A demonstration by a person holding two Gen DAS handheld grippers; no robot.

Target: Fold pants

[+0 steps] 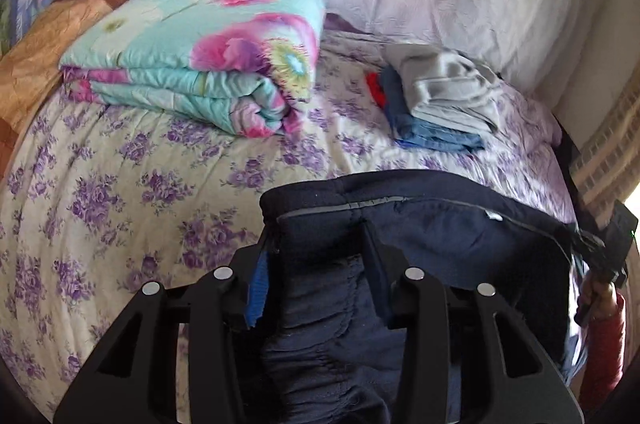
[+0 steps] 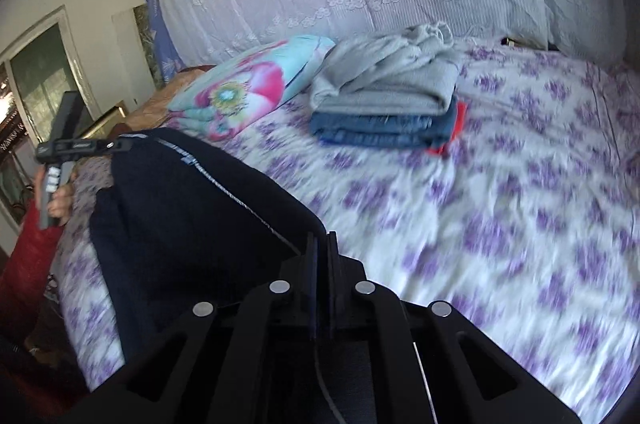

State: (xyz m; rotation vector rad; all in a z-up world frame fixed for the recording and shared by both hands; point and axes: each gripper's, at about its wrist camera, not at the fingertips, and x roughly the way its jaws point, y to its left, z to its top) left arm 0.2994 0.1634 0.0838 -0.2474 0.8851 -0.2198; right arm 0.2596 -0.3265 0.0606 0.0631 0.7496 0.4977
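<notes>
Dark navy pants (image 1: 420, 224) held up over the near edge of the bed (image 1: 120, 191), waistband stretched between both claws. Left claw (image 1: 316, 264) clamped on a bunched waistband corner, jaws narrow with thick cloth between. Right claw (image 2: 322, 252) pinched tight on the opposite corner, jaws nearly touching. Further along the bed: a folded floral quilt (image 1: 192, 59) toward the left edge; a stack of folded clothes (image 2: 384, 103), grey over blue, beside it toward the headboard end.

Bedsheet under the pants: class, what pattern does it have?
Purple flowers on white bedsheet; clearest in the left wrist view.
</notes>
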